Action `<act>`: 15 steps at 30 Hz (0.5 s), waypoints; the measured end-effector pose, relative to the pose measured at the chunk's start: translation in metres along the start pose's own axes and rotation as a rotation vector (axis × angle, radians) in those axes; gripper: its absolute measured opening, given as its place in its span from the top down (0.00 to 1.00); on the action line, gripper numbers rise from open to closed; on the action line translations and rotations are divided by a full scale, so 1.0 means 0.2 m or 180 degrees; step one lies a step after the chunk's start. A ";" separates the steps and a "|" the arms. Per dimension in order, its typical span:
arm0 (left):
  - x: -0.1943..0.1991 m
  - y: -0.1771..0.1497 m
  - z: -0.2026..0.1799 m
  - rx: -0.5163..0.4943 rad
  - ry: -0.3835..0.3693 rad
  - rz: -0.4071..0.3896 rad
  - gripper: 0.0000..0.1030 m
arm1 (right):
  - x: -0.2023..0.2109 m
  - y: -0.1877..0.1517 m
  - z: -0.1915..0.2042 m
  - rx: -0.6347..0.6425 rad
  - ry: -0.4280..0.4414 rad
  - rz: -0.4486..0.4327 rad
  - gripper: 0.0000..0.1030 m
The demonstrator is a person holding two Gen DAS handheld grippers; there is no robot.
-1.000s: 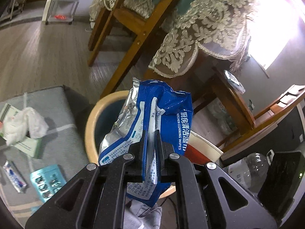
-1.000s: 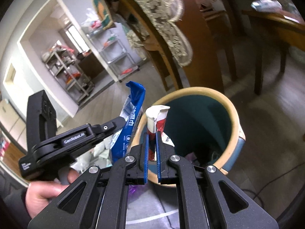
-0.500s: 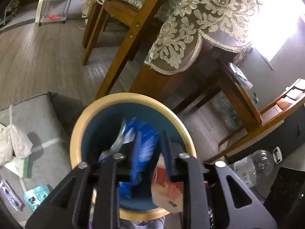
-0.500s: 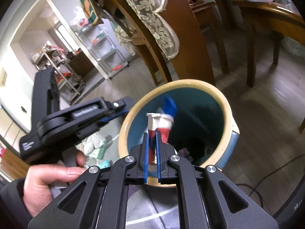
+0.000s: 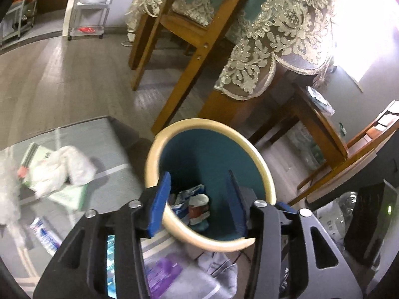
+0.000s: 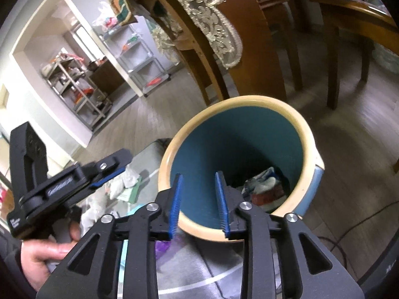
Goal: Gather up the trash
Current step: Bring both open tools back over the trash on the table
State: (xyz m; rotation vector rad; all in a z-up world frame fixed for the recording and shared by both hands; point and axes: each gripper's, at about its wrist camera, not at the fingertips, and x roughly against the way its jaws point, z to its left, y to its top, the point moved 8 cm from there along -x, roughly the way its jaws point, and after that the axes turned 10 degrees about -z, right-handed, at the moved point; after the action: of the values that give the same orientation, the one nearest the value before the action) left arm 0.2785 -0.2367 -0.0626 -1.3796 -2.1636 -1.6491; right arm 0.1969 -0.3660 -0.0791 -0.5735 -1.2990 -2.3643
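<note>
Both grippers spread and empty over the trash bin

The trash bin (image 5: pixel 259 159), teal inside with a cream rim, stands on the floor beside a grey mat (image 5: pixel 82 134); at its bottom lie a blue wipes packet (image 5: pixel 185 196) and a red-and-white wrapper (image 5: pixel 198 205). The left gripper (image 5: pixel 199 196) hangs over the bin's near rim, jaws wide, holding nothing. The right gripper (image 6: pixel 199 196) hovers over the same rim, jaws moderately apart, also empty. On the mat left of the bin lie white crumpled tissues (image 5: pixel 62 172) on a green-and-white pack (image 5: pixel 71 194). Behind the bin stands a wooden table with a lace cloth (image 5: pixel 271 42).
</note>
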 end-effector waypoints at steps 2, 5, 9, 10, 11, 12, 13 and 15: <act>0.07 -0.02 0.04 -0.0034 0.0050 -0.0015 0.52 | 0.00 -0.01 0.02 0.0025 0.0030 0.0017 0.62; 0.17 -0.05 0.11 -0.0063 0.0134 -0.0032 0.52 | 0.01 -0.03 0.05 0.0062 0.0087 0.0032 0.58; 0.31 -0.09 0.22 -0.0052 0.0254 -0.0056 0.51 | 0.01 -0.06 0.11 0.0164 0.0168 0.0085 0.54; 0.35 -0.11 0.26 -0.0043 0.0291 -0.0060 0.51 | 0.01 -0.08 0.13 0.0195 0.0185 0.0101 0.54; 0.37 -0.12 0.28 -0.0038 0.0313 -0.0060 0.51 | 0.00 -0.09 0.15 0.0233 0.0215 0.0131 0.53; 0.40 -0.14 0.32 -0.0027 0.0343 -0.0059 0.51 | 0.00 -0.10 0.17 0.0267 0.0237 0.0158 0.52; 0.43 -0.16 0.34 -0.0010 0.0366 -0.0055 0.51 | -0.01 -0.12 0.19 0.0305 0.0257 0.0186 0.52; 0.48 -0.20 0.40 0.0036 0.0419 -0.0043 0.51 | -0.01 -0.16 0.22 0.0370 0.0301 0.0246 0.51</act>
State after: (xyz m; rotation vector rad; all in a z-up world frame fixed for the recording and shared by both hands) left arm 0.2285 -0.1156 -0.0726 -1.2191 -2.1103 -1.6786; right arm 0.1900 -0.3118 -0.0807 -0.4625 -1.3373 -2.2093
